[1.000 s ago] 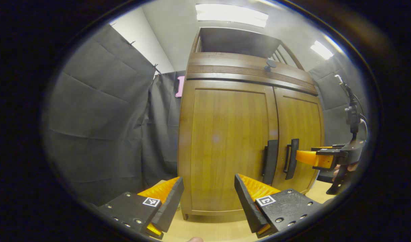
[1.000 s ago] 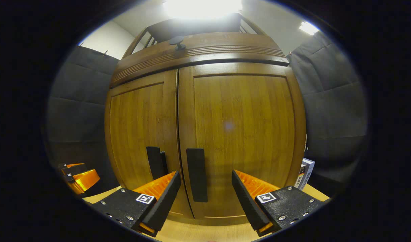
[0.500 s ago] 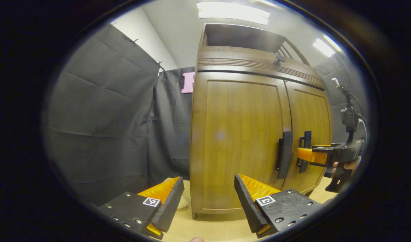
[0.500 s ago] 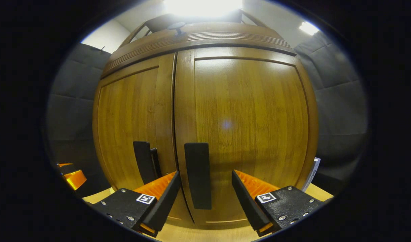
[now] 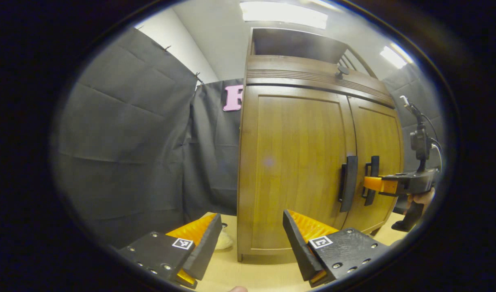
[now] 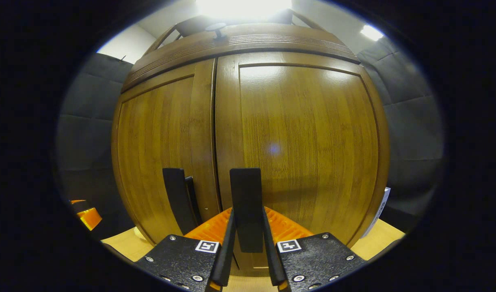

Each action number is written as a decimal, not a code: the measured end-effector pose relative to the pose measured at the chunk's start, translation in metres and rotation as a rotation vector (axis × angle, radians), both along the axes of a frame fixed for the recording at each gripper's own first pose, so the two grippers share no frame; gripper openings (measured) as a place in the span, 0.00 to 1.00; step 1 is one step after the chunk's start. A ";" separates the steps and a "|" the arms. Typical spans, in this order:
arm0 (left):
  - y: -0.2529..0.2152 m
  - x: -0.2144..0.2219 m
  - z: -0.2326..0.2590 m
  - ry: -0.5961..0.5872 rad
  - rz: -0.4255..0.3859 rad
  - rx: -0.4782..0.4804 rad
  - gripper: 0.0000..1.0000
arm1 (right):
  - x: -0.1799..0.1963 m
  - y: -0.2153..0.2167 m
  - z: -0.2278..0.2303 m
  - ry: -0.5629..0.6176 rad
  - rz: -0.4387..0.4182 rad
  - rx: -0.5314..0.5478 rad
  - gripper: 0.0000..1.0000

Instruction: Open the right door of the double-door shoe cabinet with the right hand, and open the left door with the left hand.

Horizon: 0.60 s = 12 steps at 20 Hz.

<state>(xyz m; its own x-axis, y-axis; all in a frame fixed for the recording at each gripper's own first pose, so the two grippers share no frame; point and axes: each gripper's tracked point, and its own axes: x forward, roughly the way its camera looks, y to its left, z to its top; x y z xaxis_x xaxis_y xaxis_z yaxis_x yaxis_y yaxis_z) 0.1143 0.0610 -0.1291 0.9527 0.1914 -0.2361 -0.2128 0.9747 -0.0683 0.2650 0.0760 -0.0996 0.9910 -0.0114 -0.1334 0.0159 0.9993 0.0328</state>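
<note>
Both doors closed; right gripper [image 6: 248, 239] clamps right handle [image 6: 245, 202], left gripper [image 5: 252, 239] open.

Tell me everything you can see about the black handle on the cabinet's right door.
The right door's handle is a flat, matte black upright bar near the door's inner edge, low on the brown wooden panel. It stands off the door like a pull. The right gripper has both fingers closed on its lower part. The door looks shut.

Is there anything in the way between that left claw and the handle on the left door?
Nothing visible does. The left gripper is open, short of the cabinet, and the left door handle lies beyond it to its right, across bare door.
</note>
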 end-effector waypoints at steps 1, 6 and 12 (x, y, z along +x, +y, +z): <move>0.001 0.001 -0.001 0.000 0.002 -0.013 0.87 | 0.000 0.000 0.000 0.004 0.007 -0.010 0.36; 0.002 0.000 0.001 -0.007 0.022 -0.009 0.87 | -0.008 0.000 -0.001 0.008 0.075 -0.077 0.24; 0.001 0.000 0.007 -0.062 0.000 -0.043 0.87 | -0.051 -0.003 0.006 0.001 0.177 -0.021 0.19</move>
